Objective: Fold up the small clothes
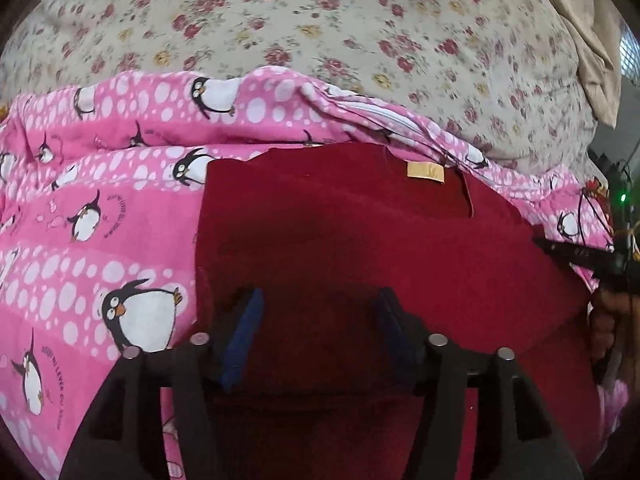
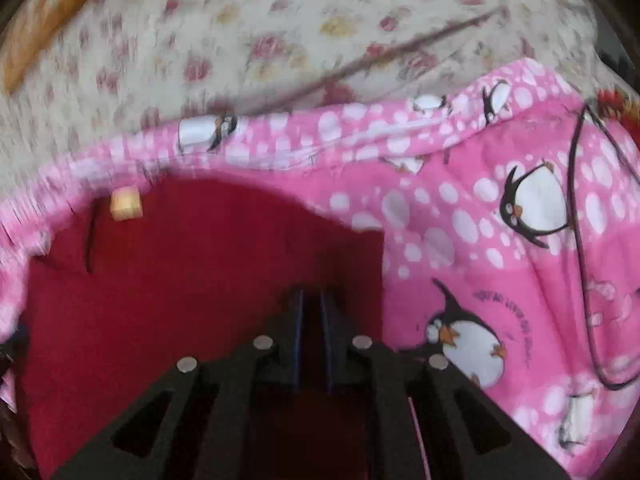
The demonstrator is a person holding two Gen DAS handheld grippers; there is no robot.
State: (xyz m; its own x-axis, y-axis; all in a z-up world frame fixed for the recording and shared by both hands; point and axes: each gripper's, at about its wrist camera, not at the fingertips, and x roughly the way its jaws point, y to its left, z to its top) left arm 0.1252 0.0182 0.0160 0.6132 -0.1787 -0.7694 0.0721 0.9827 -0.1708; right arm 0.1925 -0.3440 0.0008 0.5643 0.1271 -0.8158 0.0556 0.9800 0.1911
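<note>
Blurring right view; red garment (image 2: 180, 300) bottom cut off.

- A bed carries everything, covered by a cream floral sheet (image 1: 320, 20) with red and yellow flowers.
- A pink penguin blanket (image 1: 100, 208), dotted white, lies spread on the sheet, its far edge bunched into a ridge.
- A dark red garment (image 1: 340, 232) lies flat on the blanket, a small yellow label (image 1: 425, 171) near its far edge.
- A thin black cord (image 2: 578, 208) trails over the blanket at the right.
- A beige cloth (image 1: 596, 60) sits at the sheet's far right edge.
</note>
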